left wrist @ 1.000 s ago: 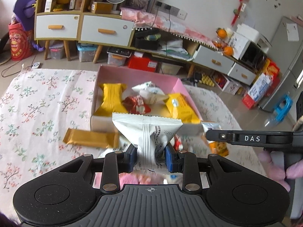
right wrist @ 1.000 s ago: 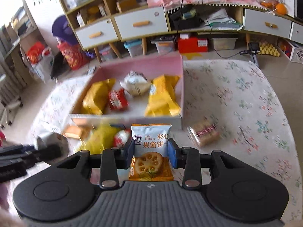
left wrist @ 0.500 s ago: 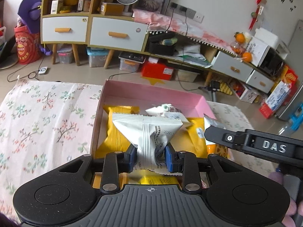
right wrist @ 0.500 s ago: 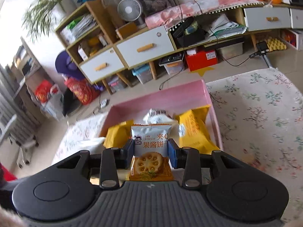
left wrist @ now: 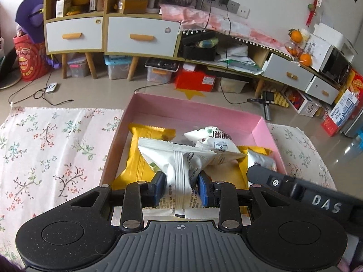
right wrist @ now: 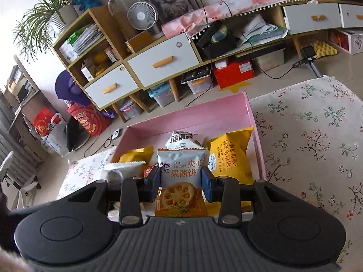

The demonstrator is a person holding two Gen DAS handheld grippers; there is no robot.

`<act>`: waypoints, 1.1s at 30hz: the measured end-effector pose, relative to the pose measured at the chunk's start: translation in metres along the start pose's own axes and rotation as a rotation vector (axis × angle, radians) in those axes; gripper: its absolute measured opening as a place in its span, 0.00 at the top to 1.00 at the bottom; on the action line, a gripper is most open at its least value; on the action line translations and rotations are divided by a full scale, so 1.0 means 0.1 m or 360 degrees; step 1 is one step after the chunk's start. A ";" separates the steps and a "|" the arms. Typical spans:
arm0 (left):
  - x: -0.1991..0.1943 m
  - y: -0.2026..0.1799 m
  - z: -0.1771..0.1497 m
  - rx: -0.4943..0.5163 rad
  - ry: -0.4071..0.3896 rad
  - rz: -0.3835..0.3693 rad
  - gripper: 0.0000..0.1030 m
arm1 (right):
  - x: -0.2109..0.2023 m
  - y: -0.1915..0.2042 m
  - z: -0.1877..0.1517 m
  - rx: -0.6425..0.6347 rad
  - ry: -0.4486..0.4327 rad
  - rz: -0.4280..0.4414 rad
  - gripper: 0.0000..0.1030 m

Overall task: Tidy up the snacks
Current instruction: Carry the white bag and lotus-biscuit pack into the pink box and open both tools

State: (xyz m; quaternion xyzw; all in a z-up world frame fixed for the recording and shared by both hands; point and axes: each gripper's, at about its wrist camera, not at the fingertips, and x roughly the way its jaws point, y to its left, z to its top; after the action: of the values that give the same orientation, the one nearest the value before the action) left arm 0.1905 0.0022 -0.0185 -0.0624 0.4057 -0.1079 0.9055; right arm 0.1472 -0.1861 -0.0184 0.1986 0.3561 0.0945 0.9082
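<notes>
My left gripper (left wrist: 180,184) is shut on a white snack packet (left wrist: 179,165) and holds it over the near end of the pink box (left wrist: 192,111). My right gripper (right wrist: 181,180) is shut on a jam biscuit packet (right wrist: 181,181), white above and orange below, also over the pink box (right wrist: 181,120). Inside the box lie a yellow packet (left wrist: 140,154), a white packet with dark print (left wrist: 215,138) and a yellow waffle packet (right wrist: 231,156). The right gripper's black arm (left wrist: 295,190) crosses the left wrist view at right.
The box sits on a floral cloth (left wrist: 45,149) that spreads to both sides (right wrist: 317,136). Beyond the table edge are a bare floor with cables, a low cabinet with white drawers (left wrist: 140,36), storage bins and a red box (left wrist: 195,80).
Both grippers have moved forward from the loose snacks in front of the box to above the box itself, each still carrying its packet. The right wrist view has rolled and now looks farther into the room.
</notes>
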 end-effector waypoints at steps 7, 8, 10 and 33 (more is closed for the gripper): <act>0.00 -0.11 0.13 0.0040 -0.0129 -0.0047 0.73 | 0.01 0.00 0.09 0.0061 -0.0065 0.0044 0.66; 0.05 -0.12 0.12 0.0058 -0.0143 -0.0041 0.73 | 0.02 -0.01 0.10 0.0070 -0.0070 0.0035 0.66; 0.17 -0.11 0.06 0.0088 -0.0147 -0.0024 0.73 | 0.06 -0.04 0.09 0.0077 -0.0057 0.0026 0.64; 0.06 -0.11 -0.39 0.0200 0.0033 -0.0020 0.65 | -0.05 -0.07 0.05 0.0041 0.0036 0.0009 0.36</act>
State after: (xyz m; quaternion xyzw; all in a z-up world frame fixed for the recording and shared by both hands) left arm 0.1633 -0.0112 -0.0460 -0.0070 0.4071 -0.1394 0.9027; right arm 0.1472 -0.1958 -0.0145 0.2101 0.3671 0.0947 0.9012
